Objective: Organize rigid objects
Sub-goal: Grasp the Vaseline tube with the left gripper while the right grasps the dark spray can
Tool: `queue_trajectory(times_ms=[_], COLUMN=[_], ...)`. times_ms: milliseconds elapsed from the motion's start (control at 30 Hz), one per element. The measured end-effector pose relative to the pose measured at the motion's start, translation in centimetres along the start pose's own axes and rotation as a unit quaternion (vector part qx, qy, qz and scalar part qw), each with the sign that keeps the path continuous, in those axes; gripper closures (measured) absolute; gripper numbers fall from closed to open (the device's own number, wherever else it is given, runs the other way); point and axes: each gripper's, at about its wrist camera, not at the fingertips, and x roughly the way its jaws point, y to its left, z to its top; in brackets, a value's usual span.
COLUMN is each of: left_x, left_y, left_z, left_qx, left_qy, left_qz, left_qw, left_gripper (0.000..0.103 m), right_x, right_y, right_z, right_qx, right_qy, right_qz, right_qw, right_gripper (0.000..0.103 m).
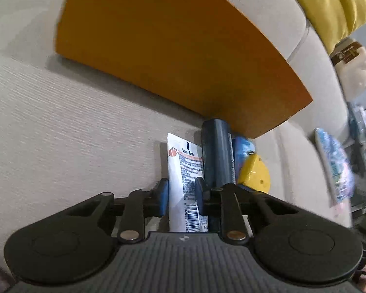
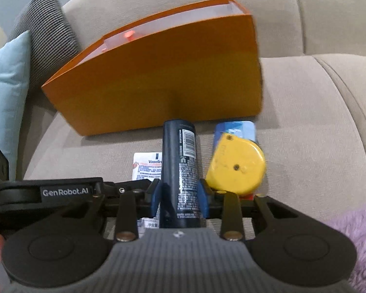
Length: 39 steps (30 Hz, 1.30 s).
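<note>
A beige fabric sofa seat (image 2: 305, 127) carries an orange open-topped box (image 2: 158, 78) standing toward the backrest. In front of the box, nearer the seat's front edge, a white Vaseline tube (image 1: 185, 183), a dark blue spray can (image 2: 179, 171) and a yellow tape measure (image 2: 236, 166) lie side by side, the tape measure partly over a blue packet (image 2: 236, 128).

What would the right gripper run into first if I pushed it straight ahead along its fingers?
Probably the orange box. The right gripper is closed on the dark spray can, whose far end points at the box wall; the gap is unclear.
</note>
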Motion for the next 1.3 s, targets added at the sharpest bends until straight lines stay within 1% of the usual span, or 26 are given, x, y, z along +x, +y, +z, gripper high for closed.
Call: queue_trajectory(times_ms=[100,167,200,267,333,367,433,500,567,633,733,833,933,1033,1067,1167,1300], left_x=[-2.1,-3.3,-3.6,-3.4,-2.9,-2.5,-2.0,-1.9,-1.8,-1.9,-1.9,-1.5,-1.0,-0.6,-0.9,-1.4,-1.7], left_y=[0.6,1.2,1.6,1.9,2.0,2.0,2.5,2.9,2.9,3.1,3.0,2.4,1.9,1.6,1.8,1.8,2.1], left_z=[-0.3,-0.3,-0.3,-0.1,0.0,0.0,0.2,0.3,0.3,0.2,0.2,0.2,0.2,0.1,0.0,-0.2,-0.1], left_qx=[0.013,0.01,0.004,-0.01,-0.012,-0.015,-0.025,-0.034,-0.037,-0.036,-0.031,-0.021,-0.017,-0.018,-0.018,-0.023,-0.034], left_qy=[-0.005,-0.012,-0.011,-0.006,0.003,0.008,0.012,0.013,0.013,0.013,0.009,0.007,0.005,0.002,0.0,-0.011,-0.016], left_qz=[0.038,0.058,0.062,0.059,0.062,0.059,0.055,0.051,0.049,0.05,0.051,0.055,0.055,0.055,0.052,0.05,0.042], left_qw=[0.9992,0.9982,0.998,0.9982,0.998,0.9981,0.9981,0.998,0.998,0.998,0.9982,0.9982,0.9983,0.9983,0.9985,0.9984,0.9984], left_gripper=[0.079,0.079,0.079,0.078,0.072,0.066,0.065,0.065,0.065,0.063,0.059,0.057,0.058,0.059,0.063,0.071,0.075], right_x=[0.2,0.6,0.7,0.9,0.9,1.0,1.3,1.9,2.7,3.6,4.0,4.3,4.6,4.6,4.5,4.4,4.2], right_y=[1.3,2.1,2.3,2.4,2.0,1.7,1.3,1.4,1.2,1.0,0.6,-0.5,-1.5,-1.4,-1.2,-1.0,-1.7], right_z=[-0.4,-0.7,-0.8,-0.8,-0.4,-0.3,-0.1,-0.1,0.0,0.2,0.4,0.5,0.7,0.8,0.8,0.9,0.9], right_qx=[-0.026,-0.037,-0.038,-0.038,-0.02,-0.01,0.006,0.012,0.023,0.033,0.041,0.074,0.111,0.104,0.096,0.093,0.101], right_qy=[0.018,0.031,0.036,0.041,0.042,0.043,0.044,0.046,0.054,0.064,0.068,0.075,0.079,0.078,0.077,0.077,0.079], right_qz=[0.023,0.035,0.04,0.039,0.042,0.044,0.046,0.045,0.054,0.066,0.073,0.091,0.109,0.11,0.109,0.11,0.113], right_qw=[0.999,0.998,0.998,0.998,0.998,0.998,0.998,0.998,0.997,0.995,0.994,0.99,0.985,0.985,0.986,0.987,0.985], right_gripper=[0.083,0.082,0.079,0.075,0.073,0.073,0.072,0.067,0.064,0.063,0.063,0.062,0.062,0.062,0.063,0.062,0.062])
